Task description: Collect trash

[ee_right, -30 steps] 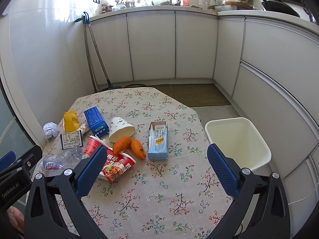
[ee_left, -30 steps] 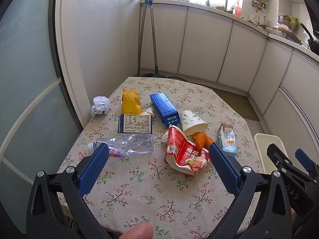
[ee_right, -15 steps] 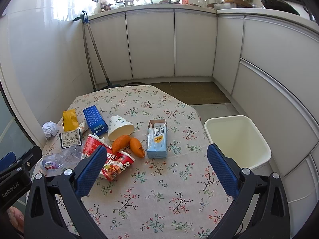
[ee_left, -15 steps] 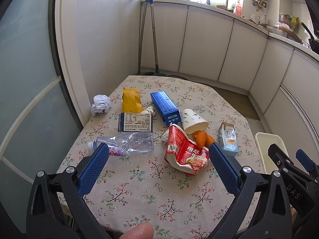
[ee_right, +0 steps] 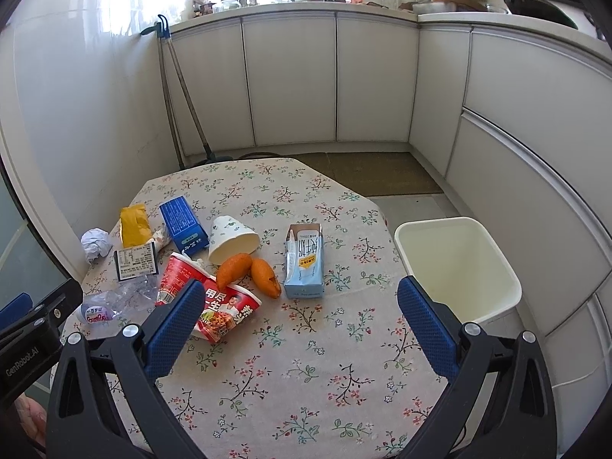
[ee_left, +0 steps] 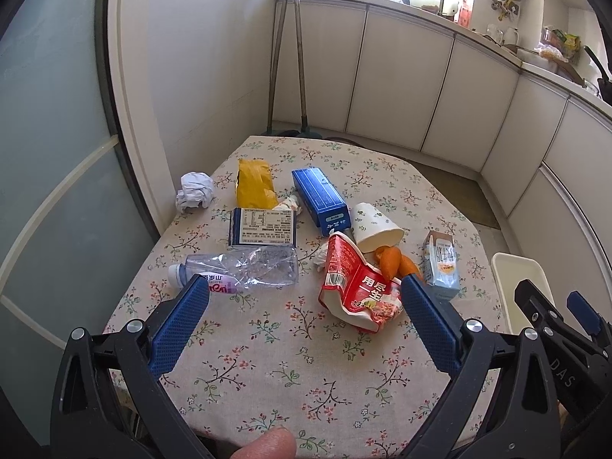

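Both of your tools are spread wide and carrying nothing: the left gripper (ee_left: 304, 319) hangs over the near part of the floral tablecloth (ee_left: 275, 375), and the right gripper (ee_right: 296, 319) hangs beside it toward the bin side. The trash lies ahead of both in a loose band across the table. Nothing shows in the white bin (ee_right: 459, 264), which stands on the floor just off the table's right edge, so the job looks to be at its start. The relation to weigh is which piece sits between which tongs. The crushed red noodle cup (ee_left: 355, 287) lies straight ahead of the left gripper, toward its right finger, with its length running away from you and its torn mouth nearest; the same cup (ee_right: 208, 292) sits against the left finger of the right gripper. The milk carton (ee_right: 305, 262) lies flat in the middle of the right gripper's view, long axis pointing away from you and slightly leftward, open top at the far end, and it is the piece closest to the bin. I would judge the right gripper the nearer and better placed for it: its jaws already straddle the carton's narrow width, so a straight advance and descent should do. The crushed plastic bottle (ee_left: 237, 269) lies crosswise ahead of the left finger, cap to the left, so your left gripper would need a turn of the wrist to span it.
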Tool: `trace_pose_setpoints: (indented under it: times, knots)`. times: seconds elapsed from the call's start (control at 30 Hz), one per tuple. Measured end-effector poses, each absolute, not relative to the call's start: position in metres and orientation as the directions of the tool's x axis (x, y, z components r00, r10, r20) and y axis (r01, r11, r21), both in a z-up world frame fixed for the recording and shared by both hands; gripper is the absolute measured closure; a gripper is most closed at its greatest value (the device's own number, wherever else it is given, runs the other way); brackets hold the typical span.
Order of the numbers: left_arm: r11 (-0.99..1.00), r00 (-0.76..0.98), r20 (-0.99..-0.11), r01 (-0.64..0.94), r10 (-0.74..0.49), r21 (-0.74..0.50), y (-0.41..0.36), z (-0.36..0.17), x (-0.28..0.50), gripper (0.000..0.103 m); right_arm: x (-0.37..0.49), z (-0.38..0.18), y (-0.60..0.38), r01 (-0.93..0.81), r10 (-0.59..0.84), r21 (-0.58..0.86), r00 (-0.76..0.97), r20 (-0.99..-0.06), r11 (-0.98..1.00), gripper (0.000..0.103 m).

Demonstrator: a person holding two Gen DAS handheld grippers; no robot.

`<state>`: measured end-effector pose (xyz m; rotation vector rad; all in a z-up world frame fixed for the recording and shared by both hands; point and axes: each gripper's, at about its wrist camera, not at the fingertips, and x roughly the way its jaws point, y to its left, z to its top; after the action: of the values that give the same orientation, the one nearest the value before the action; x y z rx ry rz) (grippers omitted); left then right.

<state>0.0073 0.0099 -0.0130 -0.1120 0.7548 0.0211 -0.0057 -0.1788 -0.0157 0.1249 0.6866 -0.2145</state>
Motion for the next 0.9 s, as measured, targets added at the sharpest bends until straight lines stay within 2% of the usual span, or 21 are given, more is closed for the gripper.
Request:
trace_pose_setpoints:
  times: [0.23, 0.43, 0.53, 0.57, 0.63, 0.67, 0.77, 0.83, 0.9]
  knots:
    - [0.987, 0.731, -0.683, -0.119, 0.013, -0.109, 0.032, -0.006, 0.021, 0.007, 0.009, -0.006, -0.183, 0.251, -0.126, 0.079, 0.704, -0.699, 0.965, 0.005]
    - [0.961, 0.763, -0.644, -0.214, 0.052, -0.175, 0.079, 0.027, 0.052, 0.007, 0.039, 0.023, -0.207, 0.266, -0.012, 0.248, 0.703, -0.711, 0.932, 0.005]
    - [0.947, 0.770, -0.638, -0.202, -0.005, -0.252, 0.099, 0.040, 0.082, 0.007, 0.060, 0.022, -0.223, 0.285, 0.052, 0.362, 0.720, -0.692, 0.888, 0.005]
    - [0.938, 0.761, -0.643, -0.150, -0.093, -0.312, 0.105, 0.039, 0.098, 0.007, 0.066, 0.017, -0.228, 0.294, 0.073, 0.394, 0.715, -0.695, 0.871, 0.005]
    - [0.898, 0.676, -0.687, -0.084, -0.268, -0.433, 0.114, 0.023, 0.128, 0.007, 0.077, -0.005, -0.239, 0.320, 0.118, 0.451, 0.693, -0.711, 0.833, 0.005]
    - [0.890, 0.615, -0.733, -0.106, -0.291, -0.443, 0.115, 0.009, 0.140, 0.007, 0.080, -0.016, -0.243, 0.331, 0.130, 0.462, 0.682, -0.720, 0.823, 0.005]
    - [0.940, 0.534, -0.821, -0.128, -0.203, -0.316, 0.106, -0.024, 0.162, 0.007, 0.095, -0.055, -0.252, 0.379, 0.173, 0.464, 0.595, -0.785, 0.800, 0.005]
    - [0.957, 0.486, -0.863, -0.161, -0.137, -0.243, 0.104, -0.050, 0.175, 0.007, 0.102, -0.066, -0.257, 0.373, 0.260, 0.529, 0.573, -0.778, 0.763, 0.005]
    - [0.951, 0.418, -0.899, -0.205, -0.128, -0.231, 0.110, -0.076, 0.188, 0.007, 0.105, -0.068, -0.256, 0.363, 0.259, 0.523, 0.572, -0.778, 0.771, 0.005]
